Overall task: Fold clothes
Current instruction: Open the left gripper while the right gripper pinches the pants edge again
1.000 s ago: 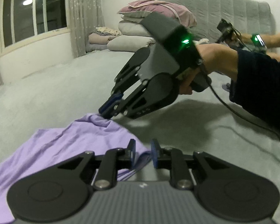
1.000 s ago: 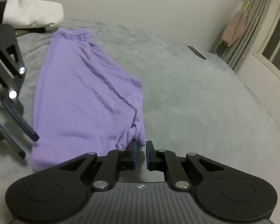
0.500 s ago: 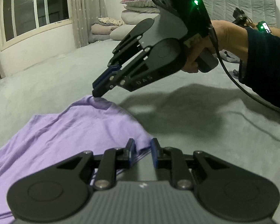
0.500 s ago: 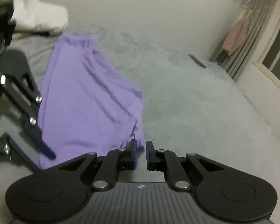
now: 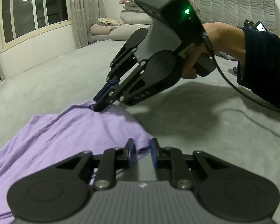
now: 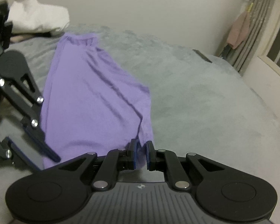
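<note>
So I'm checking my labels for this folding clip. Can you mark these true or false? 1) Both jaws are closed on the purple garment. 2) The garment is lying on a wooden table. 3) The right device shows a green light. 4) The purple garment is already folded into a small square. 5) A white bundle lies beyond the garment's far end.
1) True: the left gripper and the right gripper each pinch an edge of the purple garment.
2) False: it lies on a grey plush surface.
3) True: a green light glows on its body.
4) False: it is spread out long, with wrinkles.
5) True: the white bundle sits beyond it.
</note>
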Demonstrator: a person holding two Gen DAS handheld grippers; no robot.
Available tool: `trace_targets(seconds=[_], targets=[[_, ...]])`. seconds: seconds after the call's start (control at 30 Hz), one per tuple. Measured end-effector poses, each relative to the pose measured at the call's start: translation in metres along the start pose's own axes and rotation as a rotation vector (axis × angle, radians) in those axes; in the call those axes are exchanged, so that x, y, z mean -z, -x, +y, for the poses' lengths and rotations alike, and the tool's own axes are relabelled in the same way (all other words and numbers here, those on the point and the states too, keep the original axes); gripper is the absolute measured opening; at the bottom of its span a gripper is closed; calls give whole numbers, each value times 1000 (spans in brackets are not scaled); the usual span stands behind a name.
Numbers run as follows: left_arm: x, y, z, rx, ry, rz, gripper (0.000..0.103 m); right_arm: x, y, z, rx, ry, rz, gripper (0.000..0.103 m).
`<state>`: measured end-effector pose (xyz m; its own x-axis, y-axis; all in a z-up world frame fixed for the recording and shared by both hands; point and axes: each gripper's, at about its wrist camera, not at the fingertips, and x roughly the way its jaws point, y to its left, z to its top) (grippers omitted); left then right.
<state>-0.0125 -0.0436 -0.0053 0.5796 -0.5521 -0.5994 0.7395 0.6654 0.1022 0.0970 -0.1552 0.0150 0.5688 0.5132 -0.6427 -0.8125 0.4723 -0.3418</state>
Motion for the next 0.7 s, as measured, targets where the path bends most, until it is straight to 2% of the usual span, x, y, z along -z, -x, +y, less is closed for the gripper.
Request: trace_targets(seconds=[0.13,0.33,0.43,0.53,0.63,0.7], targets=[[0,0,-1,0,1,0,16,-1,-3,1,14,-6,-13,4],[1,-1,-3,-3,-8,0,15,-9,22,-13,139,-25,-104,2],[2,-1,-2,0,-6,0,15,-12,15,-4,213,69,-53,2],[2,0,-2,1,-6,0,15,-7,0,0,222,92,-12,2],[3,0,-1,4,-5,0,15,0,-7,-5,242,50,-3,0],[3,1,0,5,-3,0,15,4,-3,-16,232,-32,-20,0]])
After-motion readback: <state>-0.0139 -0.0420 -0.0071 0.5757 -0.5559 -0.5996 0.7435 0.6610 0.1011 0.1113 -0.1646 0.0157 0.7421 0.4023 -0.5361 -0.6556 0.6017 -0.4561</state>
